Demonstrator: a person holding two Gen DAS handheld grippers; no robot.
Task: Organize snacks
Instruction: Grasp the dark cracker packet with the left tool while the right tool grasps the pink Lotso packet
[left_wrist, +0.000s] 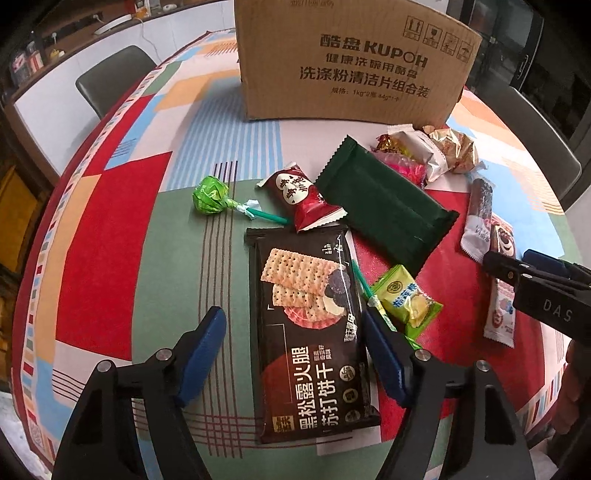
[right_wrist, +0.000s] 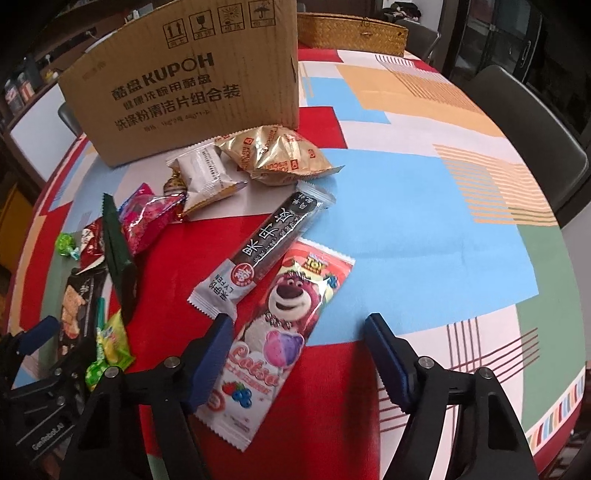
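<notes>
Snacks lie scattered before the cardboard box (left_wrist: 351, 62); both grippers are spread wide, empty. If the left gripper (left_wrist: 291, 350) is closed on the cracker packet (left_wrist: 310, 332), the lollipop stick (left_wrist: 364, 286) beside it could be snagged

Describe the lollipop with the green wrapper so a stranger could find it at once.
Start at the cardboard box on the patterned tablecloth. Nearer the camera, left of the snack pile, lies the green lollipop, beside the red packet. It alone has a crinkled round head on a bare stick.
</notes>
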